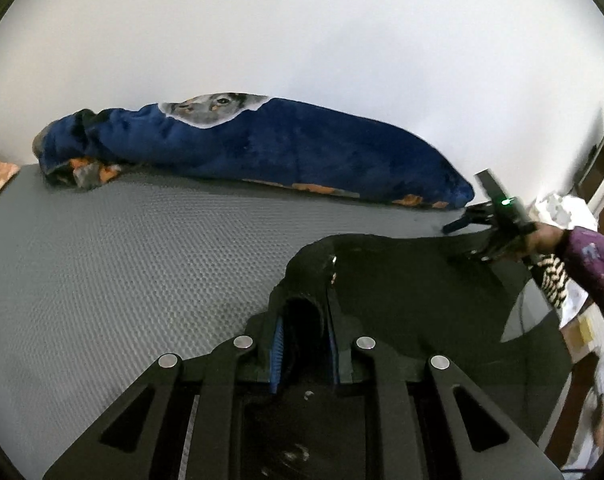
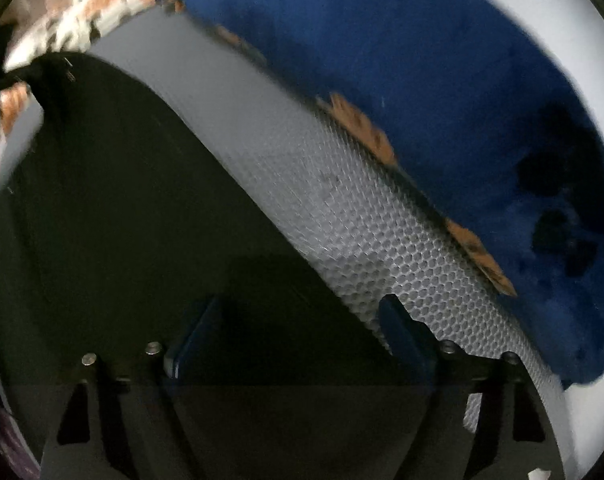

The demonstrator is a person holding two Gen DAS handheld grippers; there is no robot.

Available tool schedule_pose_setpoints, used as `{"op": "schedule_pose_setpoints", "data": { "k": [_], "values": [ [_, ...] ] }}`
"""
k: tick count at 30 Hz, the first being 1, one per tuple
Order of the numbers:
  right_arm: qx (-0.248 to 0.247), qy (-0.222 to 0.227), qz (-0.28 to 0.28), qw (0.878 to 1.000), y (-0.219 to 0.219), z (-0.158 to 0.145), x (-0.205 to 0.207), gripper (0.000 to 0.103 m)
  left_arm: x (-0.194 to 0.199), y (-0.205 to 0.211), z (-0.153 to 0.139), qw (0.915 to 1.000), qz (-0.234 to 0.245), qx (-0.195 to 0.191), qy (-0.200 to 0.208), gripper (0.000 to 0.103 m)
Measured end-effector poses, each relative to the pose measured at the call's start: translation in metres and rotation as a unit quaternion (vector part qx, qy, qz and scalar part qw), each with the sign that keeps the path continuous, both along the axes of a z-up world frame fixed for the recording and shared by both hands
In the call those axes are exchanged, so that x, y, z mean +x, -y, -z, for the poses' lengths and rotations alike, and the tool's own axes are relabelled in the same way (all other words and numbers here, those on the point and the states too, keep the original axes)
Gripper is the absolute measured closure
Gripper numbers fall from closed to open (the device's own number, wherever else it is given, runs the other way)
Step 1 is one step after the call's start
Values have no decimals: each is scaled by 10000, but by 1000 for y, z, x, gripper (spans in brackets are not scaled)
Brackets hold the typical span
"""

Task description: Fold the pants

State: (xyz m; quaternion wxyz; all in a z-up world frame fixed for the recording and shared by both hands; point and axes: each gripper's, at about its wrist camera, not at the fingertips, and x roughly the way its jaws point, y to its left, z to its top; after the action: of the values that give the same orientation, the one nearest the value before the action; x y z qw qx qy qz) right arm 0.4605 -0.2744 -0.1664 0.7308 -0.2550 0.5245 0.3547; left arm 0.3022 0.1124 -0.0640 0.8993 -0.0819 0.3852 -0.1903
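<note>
Black pants [image 1: 402,280] lie spread on a grey honeycomb mat [image 1: 121,248]. My left gripper [image 1: 306,344] is shut on the pants' waistband near the zipper, with bunched cloth between its blue pads. In the left wrist view my right gripper [image 1: 468,236] sits at the far right edge of the pants, held by a hand in a purple sleeve. In the right wrist view my right gripper [image 2: 285,328] is open, its jaws wide apart just above the pants [image 2: 121,200] at their edge by the mat [image 2: 342,216].
A rolled blue plush blanket [image 1: 261,148] with orange patches lies along the mat's far side against a white wall; it also shows in the right wrist view [image 2: 442,100]. Patterned cloth [image 2: 93,12] and clutter [image 1: 582,320] sit off the mat's ends.
</note>
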Motion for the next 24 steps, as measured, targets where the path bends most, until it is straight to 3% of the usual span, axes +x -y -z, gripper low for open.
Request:
{"op": "schedule_pose_setpoints", "data": {
  "k": [3, 5, 7, 9, 12, 15, 24],
  "values": [
    [124, -179, -69, 9997, -1, -1, 11, 23, -8, -2, 3, 10000, -40, -72, -11, 85],
    [-119, -255, -150, 9995, -9, 0, 13, 23, -16, 0, 3, 10000, -47, -45, 28, 85],
    [-339, -345, -214, 9986, -17, -1, 14, 30, -20, 1, 3, 10000, -48, -82, 28, 85],
    [-408, -291, -403, 9979, -28, -5, 10, 63, -21, 1, 3, 9999, -76, -83, 30, 85],
    [-558, -183, -616, 9964, -41, -8, 0, 78, -21, -1, 4, 9997, -174, -167, 24, 85],
    [-556, -90, -370, 9977, -34, -11, 1, 92, -22, -2, 5, 9996, -206, -193, 47, 85],
    [-191, 687, 54, 9974, -14, -38, -45, 95, -32, -6, 5, 9990, -368, -249, 45, 85]
  ]
}}
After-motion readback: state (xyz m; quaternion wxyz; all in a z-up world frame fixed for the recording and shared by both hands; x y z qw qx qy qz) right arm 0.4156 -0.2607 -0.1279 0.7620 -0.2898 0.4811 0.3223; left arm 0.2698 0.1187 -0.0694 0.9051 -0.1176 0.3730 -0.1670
